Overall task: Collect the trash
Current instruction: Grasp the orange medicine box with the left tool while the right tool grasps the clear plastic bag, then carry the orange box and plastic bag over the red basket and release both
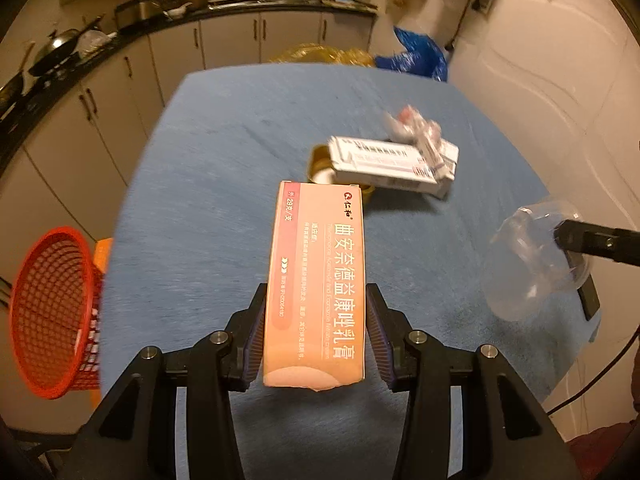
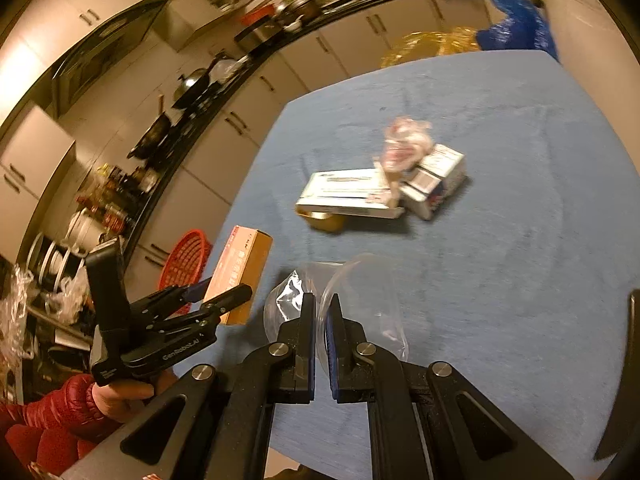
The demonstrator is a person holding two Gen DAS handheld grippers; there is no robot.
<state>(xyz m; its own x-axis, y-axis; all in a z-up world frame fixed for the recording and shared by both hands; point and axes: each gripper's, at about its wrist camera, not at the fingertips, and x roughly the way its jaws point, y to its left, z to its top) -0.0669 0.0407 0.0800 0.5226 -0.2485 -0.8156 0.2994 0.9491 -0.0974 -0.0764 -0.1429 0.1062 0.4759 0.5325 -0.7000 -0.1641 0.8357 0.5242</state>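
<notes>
Table [image 1: 224, 152]: blue cloth top, kitchen counter [image 1: 80, 64] curving behind it on the left.
Basket [image 1: 52, 312]: red mesh, off the table's left edge, mouth tilted toward the left gripper; also seen behind the orange box from the right wrist [image 2: 184, 260].
Left gripper [image 1: 316, 332]: fingers closed on the long sides of the orange box [image 1: 316, 280], box held lengthwise above the cloth, printed face up; from the right wrist, same gripper [image 2: 216, 300] and box [image 2: 240, 272] sit at the table's left edge.
Right gripper [image 2: 320, 328]: fingers pinched nearly together on the clear plastic cup [image 2: 360, 300]; in the left view the cup [image 1: 532, 264] hangs from it [image 1: 560, 236], over the table's right side.
White boxes: long one [image 2: 348, 192], short one [image 2: 436, 180], touching, mid-table.
Crumpled wrapper [image 2: 400, 148]: lies on top of both boxes.
Yellow lid-like piece [image 2: 324, 218]: partly under the long box.
</notes>
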